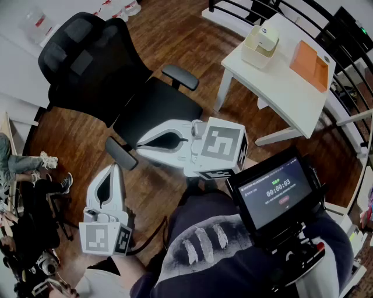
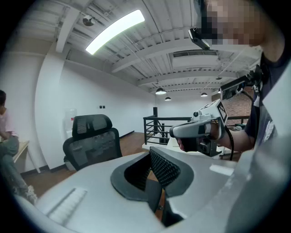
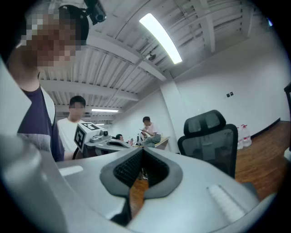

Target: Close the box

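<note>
A cream box (image 1: 260, 45) stands open on the white table (image 1: 280, 87) at the upper right of the head view, with a white item inside it. Both grippers are held low and far from it, over the person's lap. My left gripper (image 1: 115, 167) points up at the lower left, its jaws shut with nothing between them. My right gripper (image 1: 139, 144) points left in the middle, also shut and empty. The left gripper view shows its jaws (image 2: 151, 152) meeting, with the right gripper (image 2: 195, 129) beyond. In the right gripper view the jaws (image 3: 142, 152) also meet.
A black office chair (image 1: 111, 75) stands on the wooden floor between the grippers and the far wall. An orange flat tray (image 1: 309, 64) lies on the table beside the box. A black railing (image 1: 303, 14) runs behind the table. People sit at the left (image 1: 23, 192). A screen (image 1: 280, 189) hangs at the person's chest.
</note>
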A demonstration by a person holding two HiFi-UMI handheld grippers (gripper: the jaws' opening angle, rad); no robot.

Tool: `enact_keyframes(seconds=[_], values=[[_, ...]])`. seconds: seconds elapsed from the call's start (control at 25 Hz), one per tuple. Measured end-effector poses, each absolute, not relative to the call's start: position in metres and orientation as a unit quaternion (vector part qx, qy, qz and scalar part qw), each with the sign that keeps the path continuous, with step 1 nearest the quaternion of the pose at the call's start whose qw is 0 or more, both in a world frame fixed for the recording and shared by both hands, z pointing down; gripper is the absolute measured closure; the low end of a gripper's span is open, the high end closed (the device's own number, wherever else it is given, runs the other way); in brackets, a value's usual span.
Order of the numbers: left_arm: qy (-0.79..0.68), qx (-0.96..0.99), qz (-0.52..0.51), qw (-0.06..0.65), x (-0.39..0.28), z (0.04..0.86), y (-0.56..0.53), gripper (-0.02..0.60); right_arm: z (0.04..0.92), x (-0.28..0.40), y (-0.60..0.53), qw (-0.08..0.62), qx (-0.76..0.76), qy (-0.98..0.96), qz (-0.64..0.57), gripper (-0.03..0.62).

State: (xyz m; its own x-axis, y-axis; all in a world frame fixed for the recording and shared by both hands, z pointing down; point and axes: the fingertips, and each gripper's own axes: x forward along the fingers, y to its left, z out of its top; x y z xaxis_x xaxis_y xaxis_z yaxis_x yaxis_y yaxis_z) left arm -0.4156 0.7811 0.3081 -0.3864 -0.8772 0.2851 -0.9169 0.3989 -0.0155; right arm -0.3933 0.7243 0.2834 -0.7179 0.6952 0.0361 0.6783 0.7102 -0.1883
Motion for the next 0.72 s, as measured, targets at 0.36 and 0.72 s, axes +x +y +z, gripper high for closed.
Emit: enact_keyframes(seconds=[0.36, 0.72], values=[[-0.742, 0.656, 0.025, 0.132, -0.446, 0.341, 0.696, 0.566, 0.297, -0.395, 0.635, 0.097, -0.223, -0.969, 0.047, 0.589], [-0.645, 0.756, 0.042, 0.101, -0.358, 0.314, 0.567, 0.566, 0.271, -0.292, 0.523, 0.062, -0.104, -0.991, 0.051, 0.589]])
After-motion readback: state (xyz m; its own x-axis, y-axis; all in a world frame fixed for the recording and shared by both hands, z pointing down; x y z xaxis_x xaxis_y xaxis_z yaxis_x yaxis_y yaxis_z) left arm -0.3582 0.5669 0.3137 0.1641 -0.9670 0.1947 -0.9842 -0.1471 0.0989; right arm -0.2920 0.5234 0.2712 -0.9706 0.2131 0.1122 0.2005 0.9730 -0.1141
